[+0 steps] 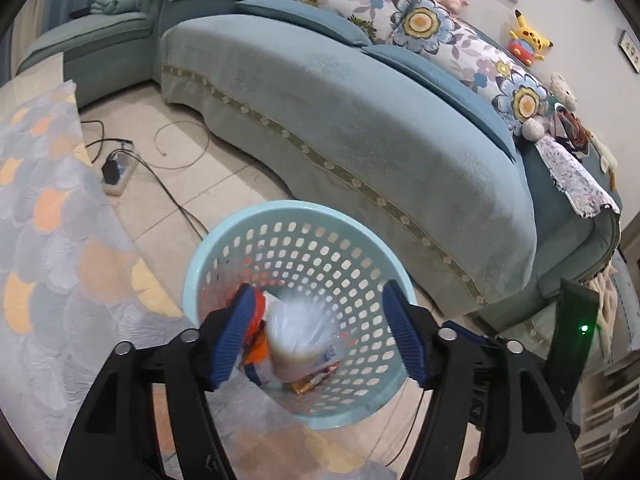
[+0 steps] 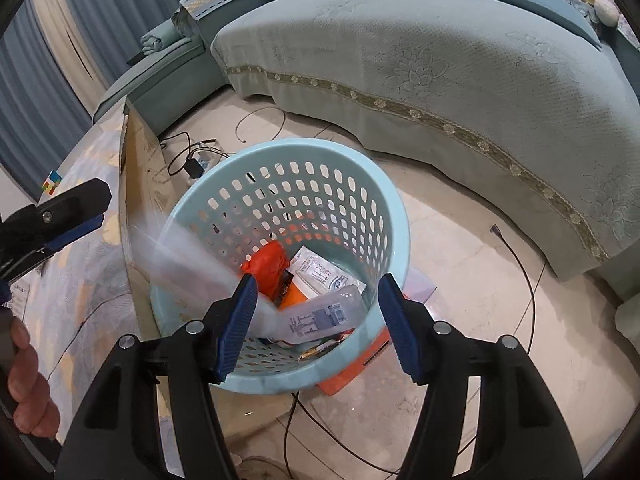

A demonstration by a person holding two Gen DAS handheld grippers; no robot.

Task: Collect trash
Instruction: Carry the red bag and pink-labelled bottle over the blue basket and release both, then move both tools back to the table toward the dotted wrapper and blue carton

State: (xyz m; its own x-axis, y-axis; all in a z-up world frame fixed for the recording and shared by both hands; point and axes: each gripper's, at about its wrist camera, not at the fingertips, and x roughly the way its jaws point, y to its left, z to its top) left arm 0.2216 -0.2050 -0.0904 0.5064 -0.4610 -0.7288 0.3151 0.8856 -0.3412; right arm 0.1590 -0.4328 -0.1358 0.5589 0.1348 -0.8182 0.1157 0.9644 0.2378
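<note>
Fingers (image 1: 236, 332) of the left gripper (image 1: 320, 336) spread wide, blue ribbed pads pressing on nothing. In the gap between them, a pale blurred thing (image 1: 296, 340) – smeared streaks of clear plastic, too blurred to name – free of both pads and in line with the mouth of the basket (image 1: 296, 208). Same smear in the right wrist view as a whitish streak (image 2: 188, 256), slanting from the table side down to the basket rim.

Fingers (image 2: 404, 332) of the right gripper (image 2: 320, 328) likewise released, parted over the near rim of the basket (image 2: 280, 148), gripping nothing. Directly beyond that gap, inside the basket: a clear plastic bottle (image 2: 320, 314) with a printed label, lying on its side; an orange-red wrapper (image 2: 268, 268) against the far left of the heap; a white printed packet (image 2: 316, 272) just beside it.

Basket itself light blue, round, walls pierced with oval holes, upright on the pale tiled floor (image 2: 460, 280) close against the table (image 2: 80, 280) with its scale-patterned cloth. Flat orange piece (image 2: 348, 372) on the floor, partly under the basket's near edge.

At the left edge of the right wrist view, the left gripper's black finger with blue pad (image 2: 76, 220) above the table, and lower down a hand (image 2: 28, 380) on its grip.

Farther out – a curved teal sofa (image 1: 360, 140), flowered cushions (image 1: 420, 20) and a yellow plush toy (image 1: 528, 36) along its back, a power strip (image 1: 118, 168) with black cables (image 1: 176, 200) on the floor.
</note>
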